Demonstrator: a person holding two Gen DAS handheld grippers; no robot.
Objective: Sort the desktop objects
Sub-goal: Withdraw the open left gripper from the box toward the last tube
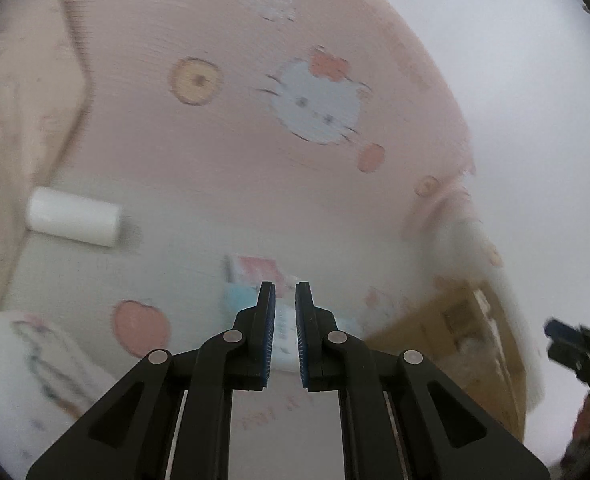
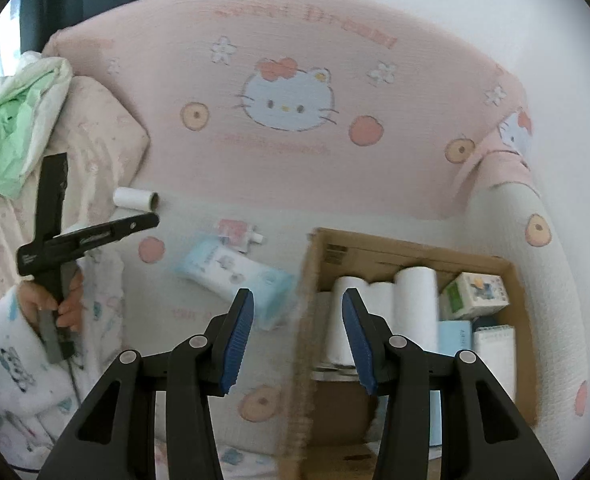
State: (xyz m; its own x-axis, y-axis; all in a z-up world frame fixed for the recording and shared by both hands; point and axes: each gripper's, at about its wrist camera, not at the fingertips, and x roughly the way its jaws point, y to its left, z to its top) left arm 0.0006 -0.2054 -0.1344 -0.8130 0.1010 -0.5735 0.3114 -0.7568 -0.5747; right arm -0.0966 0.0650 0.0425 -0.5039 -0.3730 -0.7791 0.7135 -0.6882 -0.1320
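Note:
A light blue wipes pack [image 2: 235,276] lies on the white bed surface, left of a cardboard box [image 2: 511,280]. In the left wrist view it [image 1: 285,338] lies just beyond my left gripper [image 1: 285,290], whose jaws stand narrowly apart with nothing between them. A small red and white pouch [image 2: 237,234] lies behind the pack. A white roll [image 2: 135,199] lies further left; it also shows in the left wrist view [image 1: 73,216]. My right gripper [image 2: 298,300] is open and empty above the box's left wall. The left gripper [image 2: 91,236] shows at left in a hand.
The box holds white paper rolls [image 2: 415,300], a small printed carton [image 2: 475,294] and notebooks [image 2: 495,348]. A pink Hello Kitty headboard cushion [image 2: 287,92] curves round the back and right. Pillows and a green cloth [image 2: 11,136] pile at left.

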